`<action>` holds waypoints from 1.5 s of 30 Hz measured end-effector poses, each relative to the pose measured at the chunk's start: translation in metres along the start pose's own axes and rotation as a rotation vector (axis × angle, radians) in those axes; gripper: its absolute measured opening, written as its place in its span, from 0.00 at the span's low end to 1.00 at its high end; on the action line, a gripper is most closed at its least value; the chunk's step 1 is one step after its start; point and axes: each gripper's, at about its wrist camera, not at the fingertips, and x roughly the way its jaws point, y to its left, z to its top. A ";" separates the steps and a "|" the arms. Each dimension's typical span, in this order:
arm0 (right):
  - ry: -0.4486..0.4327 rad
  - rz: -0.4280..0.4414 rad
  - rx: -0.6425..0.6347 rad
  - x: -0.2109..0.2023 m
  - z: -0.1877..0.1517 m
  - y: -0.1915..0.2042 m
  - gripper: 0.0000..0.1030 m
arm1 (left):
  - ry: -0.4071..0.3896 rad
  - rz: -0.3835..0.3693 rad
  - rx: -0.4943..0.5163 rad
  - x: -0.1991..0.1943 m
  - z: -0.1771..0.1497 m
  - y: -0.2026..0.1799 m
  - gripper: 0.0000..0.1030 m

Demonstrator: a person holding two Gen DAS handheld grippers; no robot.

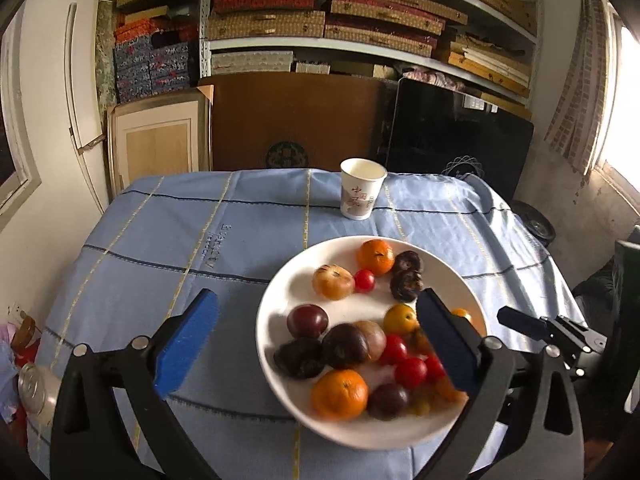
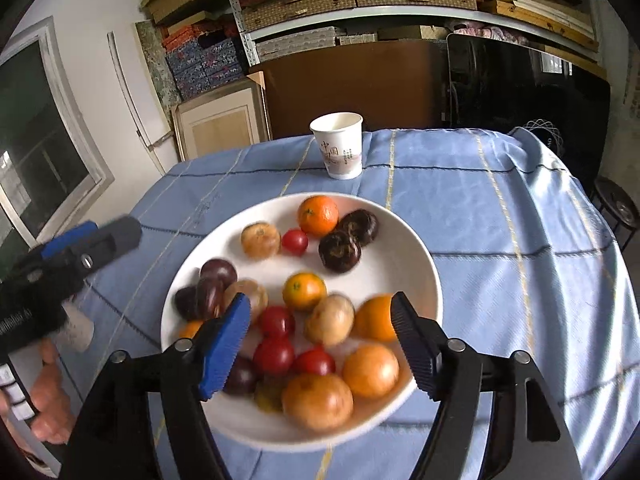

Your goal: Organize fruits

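On the blue checked tabletop [image 1: 160, 248], a white plate [image 2: 424, 264] heaped with oranges, cherry tomatoes and dark fruits is seen below both claws. The left claw [image 1: 316, 344] is spread wide and empty; the right claw [image 2: 320, 340] is parted, nothing gripped. One fruit is best singled out from above, neighbours left undisturbed, the paper cup [image 2: 338, 144] avoided.

red characters "中国" on paper cup [image 2: 338, 145]

Left tool [image 1: 316, 344] open over fruit plate [image 1: 280, 308].
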 end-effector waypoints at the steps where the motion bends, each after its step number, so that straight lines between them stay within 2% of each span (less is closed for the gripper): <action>1: 0.000 -0.002 -0.004 -0.006 -0.004 0.001 0.76 | -0.005 -0.001 0.002 -0.010 -0.003 -0.001 0.95; 3: 0.001 -0.004 -0.014 -0.020 -0.013 0.003 0.80 | -0.012 -0.001 0.008 -0.025 -0.009 -0.003 0.95; 10: -0.016 0.013 -0.002 -0.074 -0.043 0.009 0.81 | -0.039 0.016 0.072 -0.088 -0.042 -0.019 0.95; 19: -0.050 -0.003 -0.083 -0.131 -0.078 0.031 0.81 | -0.039 0.044 0.111 -0.152 -0.096 -0.030 0.95; 26: -0.065 -0.019 -0.121 -0.156 -0.100 0.039 0.81 | -0.034 0.079 0.111 -0.176 -0.122 -0.029 0.95; 30: -0.072 -0.023 -0.133 -0.167 -0.109 0.042 0.81 | -0.043 0.076 0.112 -0.189 -0.131 -0.030 0.96; 45: -0.088 -0.037 -0.149 -0.184 -0.122 0.046 0.81 | -0.033 0.051 0.095 -0.196 -0.141 -0.031 0.95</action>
